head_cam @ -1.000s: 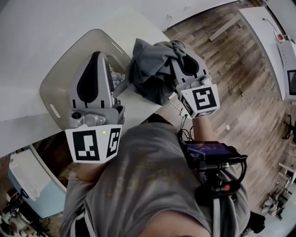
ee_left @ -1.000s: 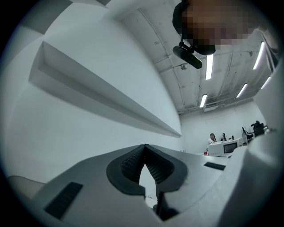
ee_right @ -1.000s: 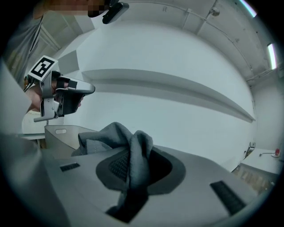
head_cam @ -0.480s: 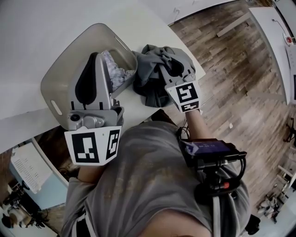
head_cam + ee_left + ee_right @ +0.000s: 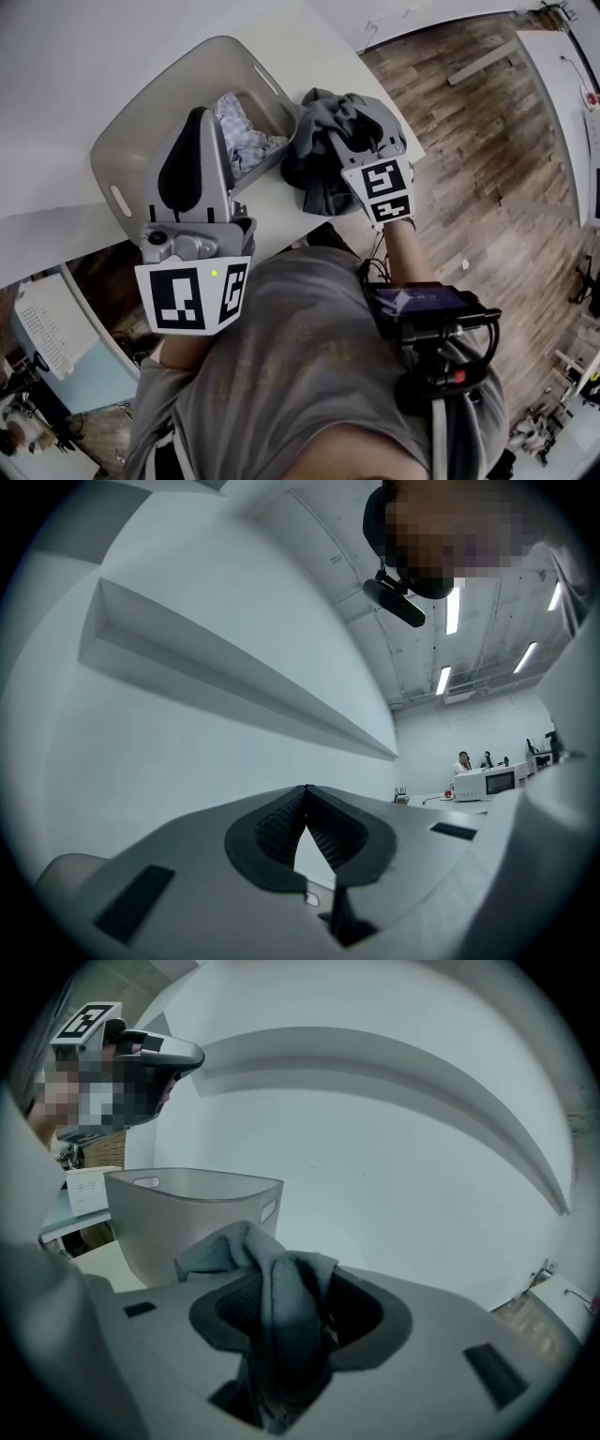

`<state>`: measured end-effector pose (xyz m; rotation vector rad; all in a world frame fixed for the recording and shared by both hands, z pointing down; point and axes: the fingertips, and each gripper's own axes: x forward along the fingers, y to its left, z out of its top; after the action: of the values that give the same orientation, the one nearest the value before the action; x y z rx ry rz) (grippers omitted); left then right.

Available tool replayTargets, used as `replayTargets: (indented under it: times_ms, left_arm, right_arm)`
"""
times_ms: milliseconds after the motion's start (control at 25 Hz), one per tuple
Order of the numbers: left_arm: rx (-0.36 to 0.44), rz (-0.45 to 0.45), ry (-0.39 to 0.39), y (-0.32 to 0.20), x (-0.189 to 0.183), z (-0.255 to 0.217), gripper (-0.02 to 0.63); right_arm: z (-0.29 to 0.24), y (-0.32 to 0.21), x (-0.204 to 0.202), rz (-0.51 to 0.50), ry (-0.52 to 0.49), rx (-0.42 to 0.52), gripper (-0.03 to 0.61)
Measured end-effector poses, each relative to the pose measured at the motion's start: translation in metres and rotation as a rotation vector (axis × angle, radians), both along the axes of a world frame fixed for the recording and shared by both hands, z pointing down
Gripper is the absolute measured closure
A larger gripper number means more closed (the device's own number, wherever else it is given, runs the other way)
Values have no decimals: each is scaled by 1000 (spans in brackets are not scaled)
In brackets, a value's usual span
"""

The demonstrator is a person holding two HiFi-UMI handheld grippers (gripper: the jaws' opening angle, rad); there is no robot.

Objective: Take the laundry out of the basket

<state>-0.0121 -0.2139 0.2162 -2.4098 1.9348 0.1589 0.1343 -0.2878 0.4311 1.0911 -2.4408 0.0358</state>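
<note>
A white table (image 5: 112, 56) stood over a wood-plank floor (image 5: 487, 169), with a pale wall behind it in both gripper views. The laundry basket (image 5: 150, 103) sat on the table, and a light patterned cloth (image 5: 246, 141) was still inside it.

The grey garment (image 5: 319, 183) lay heaped on the table just beside the basket, touching its near wall. A second before, it had hung clear above the table edge in the right gripper (image 5: 356, 136). It had since been brought down, and it now rested on the surface.

The right jaws had just been opening. In the right gripper view a fold of the garment stood between them but sagged loosely, and bare pad showed on either side. They were therefore read as spread and no longer pinching.

The left gripper (image 5: 197, 117) hovered over the basket's near side. Its jaws were pressed together at the tips with nothing between them, and only wall showed beyond them.

Judged from this layout, the first item was delivered. The right gripper still had to draw free of the fold without dragging the garment along. The patterned cloth remained to be fetched, so the task appeared roughly half done. The garment lay near the table edge and could slip off if it snagged on the jaws.
</note>
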Motion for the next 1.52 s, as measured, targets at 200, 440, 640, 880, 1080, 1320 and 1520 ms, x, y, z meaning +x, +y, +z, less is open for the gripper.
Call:
replayTargets:
  times_ms: [200, 440, 640, 880, 1080, 1320, 1520]
  left_arm:
    - [17, -6, 20, 10, -6, -2, 606]
    - [32, -2, 32, 27, -6, -5, 606]
    - [50, -11, 35, 36, -9, -10, 606]
    - [63, -76, 34, 50, -26, -14, 606]
    - [69, -169, 27, 64, -50, -17, 606]
    - [77, -303, 18, 83, -89, -18, 606]
    - [94, -390, 12, 94, -111, -21, 606]
  right_arm:
    - [-3, 13, 0, -25, 45, -31, 359]
    - [-21, 35, 1, -55, 36, -15, 356]
    - [-61, 46, -13, -95, -80, 38, 365]
    - [-126, 58, -46, -175, -247, 160, 424]
    - [-175, 70, -90, -290, -402, 248, 540]
    - [-211, 90, -160, -445, -512, 299, 561]
    - [-233, 109, -205, -564, -582, 302, 560]
